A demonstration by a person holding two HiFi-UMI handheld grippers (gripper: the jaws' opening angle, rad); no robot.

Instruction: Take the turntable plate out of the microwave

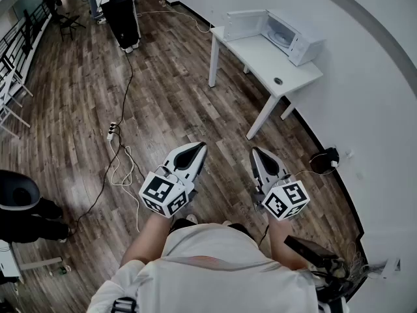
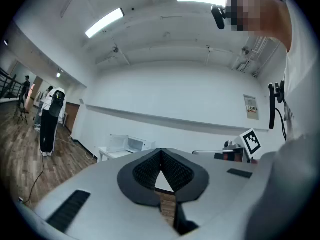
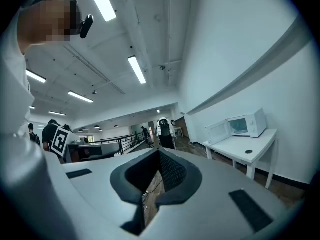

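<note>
The turntable plate, too small to be made out, is judged to lie inside the open-doored white microwave (image 1: 290,36). It is likely glass: rigid, slippery, breakable, best gripped at its rim. The microwave stands on a white bench (image 1: 264,60), well apart from the left gripper (image 1: 197,147) and right gripper (image 1: 255,152), whose fingers are clenched on nothing.

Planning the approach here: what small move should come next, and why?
Probably step toward the white table: the microwave stands there with its door open, far out of reach, and the left hand-held gripper and right hand-held gripper are both shut and empty.
</note>
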